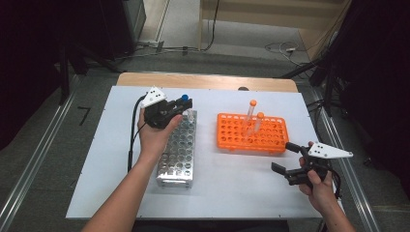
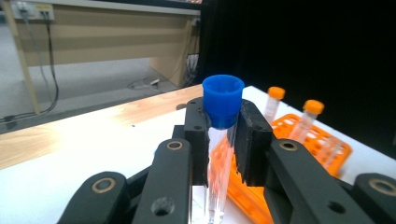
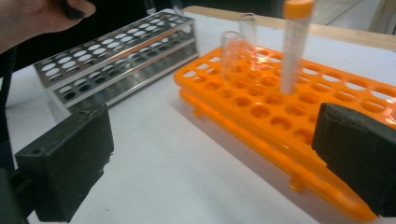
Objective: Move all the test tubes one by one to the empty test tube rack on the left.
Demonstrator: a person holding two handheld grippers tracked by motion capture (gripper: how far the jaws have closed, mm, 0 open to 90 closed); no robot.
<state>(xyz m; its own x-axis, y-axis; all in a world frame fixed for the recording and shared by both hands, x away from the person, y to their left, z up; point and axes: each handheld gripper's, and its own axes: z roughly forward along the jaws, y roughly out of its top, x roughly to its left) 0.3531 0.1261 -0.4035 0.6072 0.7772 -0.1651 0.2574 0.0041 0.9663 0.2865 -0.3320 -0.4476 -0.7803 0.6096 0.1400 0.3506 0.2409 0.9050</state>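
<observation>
Fingers of the left gripper are clamped on a clear tube with a blue cap, the black pads pressing its sides just under the cap, so the cap stands above the jaws and the clear body hangs down between them. In the high view that gripper holds the tube upright over the far end of the metal rack, a grey block of empty round holes lying lengthwise on the white table.

Across the table the right gripper has its jaws spread wide with nothing between them; its two black pads frame bare tabletop and the near edge of the orange rack. It hovers just off that rack's near right corner, apart from it.

Two orange-capped tubes stand upright in the orange rack, toward its middle. From the right gripper view, two uncapped clear tubes also stand in that rack, beside a capped one.
</observation>
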